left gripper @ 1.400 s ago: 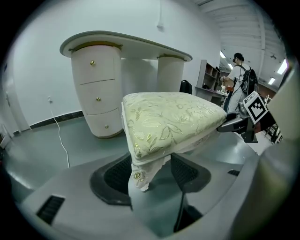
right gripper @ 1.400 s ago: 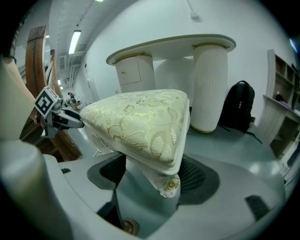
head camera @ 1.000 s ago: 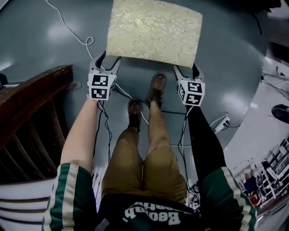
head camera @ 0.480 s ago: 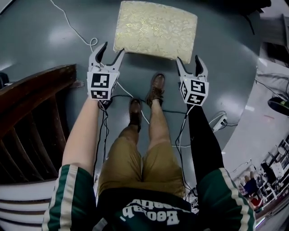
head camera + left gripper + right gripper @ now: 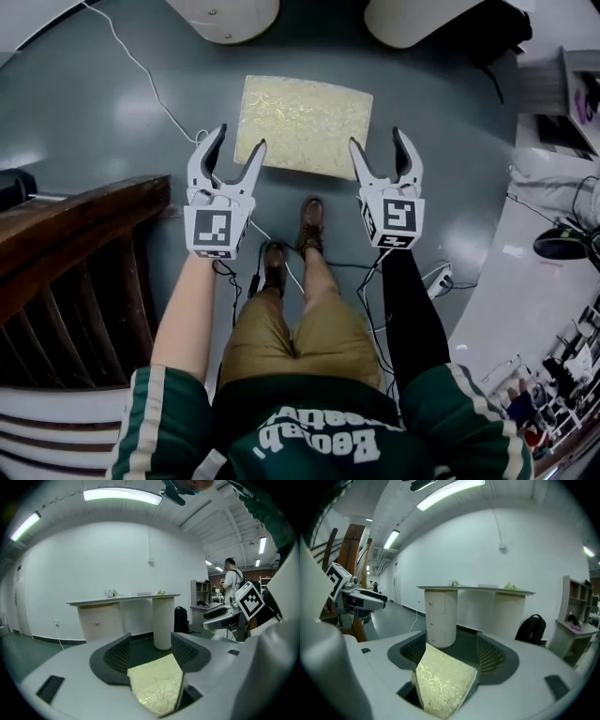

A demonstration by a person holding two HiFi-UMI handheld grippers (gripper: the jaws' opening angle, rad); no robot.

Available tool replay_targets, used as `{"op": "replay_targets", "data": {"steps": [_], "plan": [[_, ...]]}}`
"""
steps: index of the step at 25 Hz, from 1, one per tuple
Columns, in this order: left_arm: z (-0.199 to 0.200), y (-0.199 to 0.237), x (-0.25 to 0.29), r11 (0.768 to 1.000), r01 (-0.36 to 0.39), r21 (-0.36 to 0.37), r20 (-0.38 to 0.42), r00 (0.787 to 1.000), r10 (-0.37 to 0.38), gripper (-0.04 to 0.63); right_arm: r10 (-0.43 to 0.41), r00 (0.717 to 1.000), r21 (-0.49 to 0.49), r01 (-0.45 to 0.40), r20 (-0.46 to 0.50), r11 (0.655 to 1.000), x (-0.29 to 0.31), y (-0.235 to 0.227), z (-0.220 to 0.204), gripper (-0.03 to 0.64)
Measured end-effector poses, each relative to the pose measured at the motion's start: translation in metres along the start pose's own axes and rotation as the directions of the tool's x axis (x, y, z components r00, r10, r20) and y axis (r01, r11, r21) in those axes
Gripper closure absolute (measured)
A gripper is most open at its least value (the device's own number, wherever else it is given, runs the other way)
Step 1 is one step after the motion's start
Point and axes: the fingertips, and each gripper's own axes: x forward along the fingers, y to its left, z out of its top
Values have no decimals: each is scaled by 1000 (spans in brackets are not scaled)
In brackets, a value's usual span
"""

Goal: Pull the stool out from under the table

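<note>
The stool (image 5: 303, 126), a rectangular seat in pale gold flowered fabric, stands on the grey floor in front of my feet, out from under the white table (image 5: 225, 14). My left gripper (image 5: 239, 141) hangs open above the seat's near left corner. Its jaws are spread and nothing is between them. My right gripper (image 5: 378, 139) is open too, over the near right corner. In the left gripper view the cushion (image 5: 157, 686) shows below the gap between the jaws. The right gripper view has the same cushion (image 5: 443, 681) low between its jaws.
A dark wooden banister (image 5: 75, 253) runs along the left. Cables and a white power strip (image 5: 436, 278) lie on the floor by my boots. The table's round white leg (image 5: 162, 623) stands behind the stool, with a black backpack (image 5: 180, 619) beside it. A person (image 5: 231, 581) stands far off.
Both grippers have come off the stool's near corners and risen, jaws spread. The stool now looks smaller and farther below, and the table's underside has come into view.
</note>
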Motion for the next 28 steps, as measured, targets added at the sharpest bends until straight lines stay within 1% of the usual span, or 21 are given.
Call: {"op": "replay_targets", "data": {"steps": [3, 7, 10, 13, 17, 19, 22, 24, 28], "plan": [[54, -5, 5, 1000, 2, 28, 64, 998, -4, 310, 13, 998, -23, -11, 63, 1000, -8, -3, 56, 267], [123, -14, 5, 998, 8, 60, 103, 995, -14, 310, 32, 992, -54, -25, 125, 998, -27, -4, 127, 270], [181, -16, 3, 996, -8, 89, 149, 989, -5, 310, 34, 984, -60, -24, 174, 998, -40, -13, 174, 276], [234, -22, -12, 994, -36, 99, 176, 984, 18, 310, 36, 979, -58, -24, 203, 998, -69, -18, 212, 275], [293, -31, -36, 993, -69, 99, 216, 975, 46, 310, 33, 972, -62, -19, 231, 998, -105, -23, 251, 281], [318, -36, -44, 992, -74, 100, 226, 973, 50, 310, 45, 970, -62, -31, 239, 998, -118, -26, 268, 287], [349, -33, -47, 988, -95, 125, 247, 967, 62, 310, 64, 959, -61, -49, 276, 997, -124, -31, 299, 288], [364, -34, -50, 985, -99, 138, 262, 963, 61, 310, 69, 950, -71, -49, 306, 996, -129, -34, 317, 290], [383, -39, -55, 987, -98, 130, 284, 957, 58, 316, 78, 938, -103, -45, 339, 994, -137, -33, 347, 301]]}}
